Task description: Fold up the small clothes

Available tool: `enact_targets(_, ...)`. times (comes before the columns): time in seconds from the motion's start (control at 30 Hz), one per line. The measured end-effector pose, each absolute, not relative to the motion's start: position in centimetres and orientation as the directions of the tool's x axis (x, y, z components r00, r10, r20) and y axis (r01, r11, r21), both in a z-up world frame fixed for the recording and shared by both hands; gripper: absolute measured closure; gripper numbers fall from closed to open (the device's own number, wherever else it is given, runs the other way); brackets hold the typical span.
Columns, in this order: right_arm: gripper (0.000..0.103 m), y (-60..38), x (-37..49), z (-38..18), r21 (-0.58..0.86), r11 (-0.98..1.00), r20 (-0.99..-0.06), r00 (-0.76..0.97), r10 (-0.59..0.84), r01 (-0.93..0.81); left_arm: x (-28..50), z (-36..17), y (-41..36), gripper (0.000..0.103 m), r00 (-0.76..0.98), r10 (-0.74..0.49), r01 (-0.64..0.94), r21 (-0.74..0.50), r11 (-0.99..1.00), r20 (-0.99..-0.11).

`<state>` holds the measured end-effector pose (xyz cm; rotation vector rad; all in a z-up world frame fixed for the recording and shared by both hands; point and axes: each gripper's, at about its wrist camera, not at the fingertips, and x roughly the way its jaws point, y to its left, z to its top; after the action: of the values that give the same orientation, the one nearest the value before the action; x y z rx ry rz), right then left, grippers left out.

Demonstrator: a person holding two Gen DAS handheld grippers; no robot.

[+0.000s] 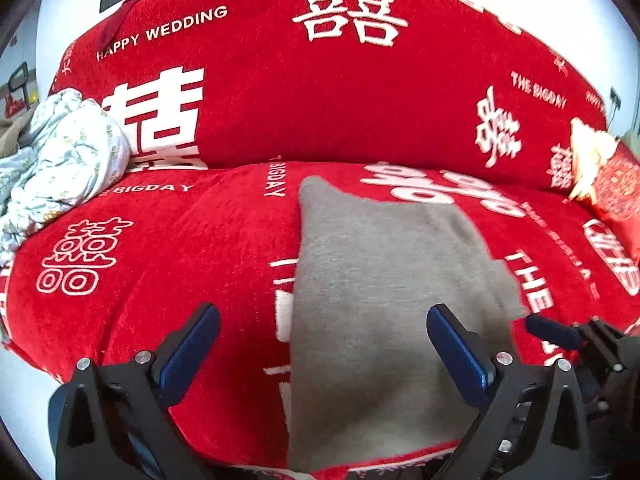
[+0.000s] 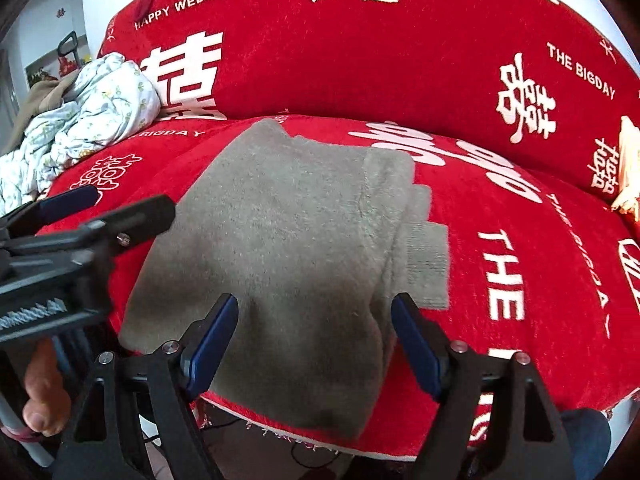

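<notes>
A grey knitted garment (image 1: 372, 304) lies folded into a long panel on the red sofa seat (image 1: 180, 264), reaching from the front edge toward the backrest. In the right wrist view the garment (image 2: 288, 248) has a folded sleeve with a ribbed cuff (image 2: 426, 264) on its right side. My left gripper (image 1: 324, 336) is open and empty, just above the garment's near left part. My right gripper (image 2: 316, 320) is open and empty over the garment's near end. The right gripper's fingers show at the right edge of the left wrist view (image 1: 552, 332); the left gripper shows at the left of the right wrist view (image 2: 100, 216).
A crumpled white floral cloth (image 1: 60, 160) is piled at the seat's far left, also in the right wrist view (image 2: 88, 120). The red backrest (image 1: 340, 92) with white lettering rises behind. A red and gold cushion (image 1: 604, 176) sits at the far right.
</notes>
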<state>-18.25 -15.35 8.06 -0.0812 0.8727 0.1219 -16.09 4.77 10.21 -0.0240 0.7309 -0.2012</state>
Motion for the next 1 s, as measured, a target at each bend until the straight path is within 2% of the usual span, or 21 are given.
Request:
enact_targets(0.27, 0.021, -15.3, -19.3, 9.1, -0.024, 0.988, -0.749, 0.657, 0.082, -0.151, -16.8, 11.0, 4.8, 0.000, 0.706, -0.199, 0.173, -0.108, 0.979, -0.680)
enact_targets(0.57, 0.021, -15.5, -19.6, 9.6, -0.021, 0.989, -0.742, 0.666, 0.081, -0.144, -17.4, 11.1, 5.1, 0.000, 0.707, -0.148, 0.110, -0.100, 0.989, -0.692)
enact_targets(0.8, 0.021, -15.7, -19.8, 9.8, -0.022, 0.990, -0.737, 0.671, 0.080, -0.142, -18.5, 11.8, 4.7, 0.000, 0.752, -0.113, 0.098, -0.059, 0.993, -0.650)
enact_targets(1.0, 0.021, -15.8, -19.9, 10.0, -0.021, 0.990, -0.735, 0.674, 0.079, -0.139, -18.4, 11.6, 4.6, 0.000, 0.742, -0.079, 0.089, -0.019, 0.996, -0.666)
